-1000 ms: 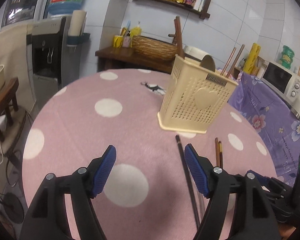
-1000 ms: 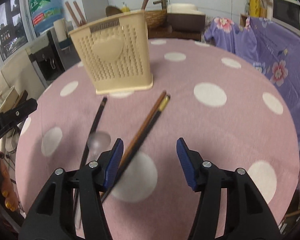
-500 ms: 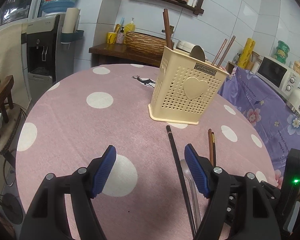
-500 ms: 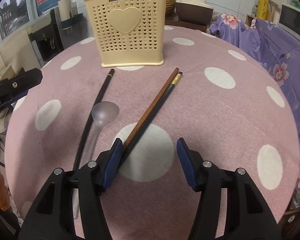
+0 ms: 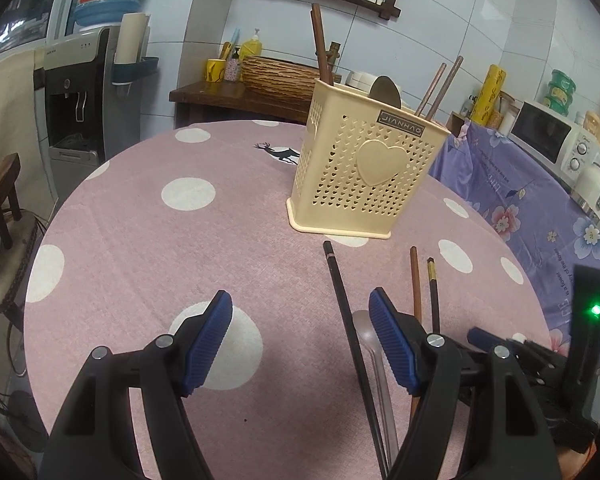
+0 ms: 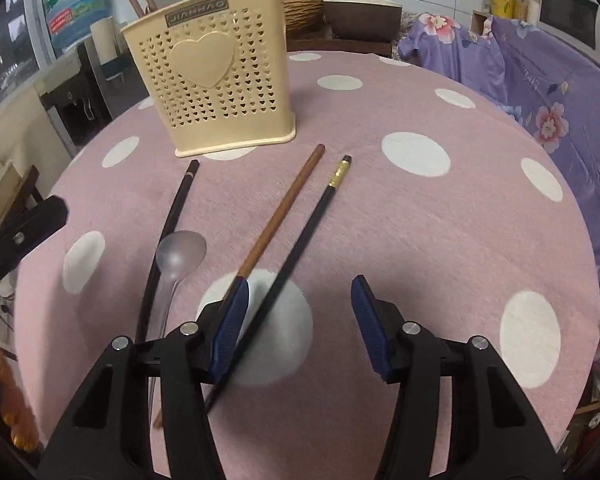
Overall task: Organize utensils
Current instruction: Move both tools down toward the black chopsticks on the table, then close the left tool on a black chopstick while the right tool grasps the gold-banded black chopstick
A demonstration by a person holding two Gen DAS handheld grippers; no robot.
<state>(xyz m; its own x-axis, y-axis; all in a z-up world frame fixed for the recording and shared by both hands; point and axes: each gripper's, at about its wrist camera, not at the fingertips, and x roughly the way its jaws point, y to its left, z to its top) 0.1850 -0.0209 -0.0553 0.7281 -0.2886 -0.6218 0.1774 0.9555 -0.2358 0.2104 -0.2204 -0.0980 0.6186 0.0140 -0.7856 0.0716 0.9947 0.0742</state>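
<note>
Between the right gripper's (image 6: 296, 312) blue pads, on a white dot of the pink cloth, the near end of the black gold-banded chopstick (image 6: 304, 236) is lying, running up and away toward the cream holder (image 6: 220, 76). Its jaws have just been closing a little, yet they are standing apart around the stick; the left pad is close to it, but neither pad is pressing on it, so nothing is being held. Just left of that stick a brown wooden chopstick (image 6: 284, 208) is passing behind the left pad, and further left a plain black chopstick (image 6: 168, 236) and a translucent spoon (image 6: 180, 256) are lying side by side.

All four are looking light, thin and stiff. The lacquered black sticks are probably slippery and likely to roll or pivot once pinched, so I would be taking hold somewhat in from the end, squarely across the shaft, with the pads low against the cloth. The brown neighbour is sitting near enough to be caught along with it. The spoon seems to be plastic, its thin handle offering little to grip.

At the back, the holder is standing upright on the table (image 6: 440, 220), already keeping several chopsticks and a spoon, well apart from the loose ones.

Off to the side, the left gripper (image 5: 300, 340) is hovering with its jaws wide and empty over the cloth, the plain black chopstick passing just inside its right pad.
</note>
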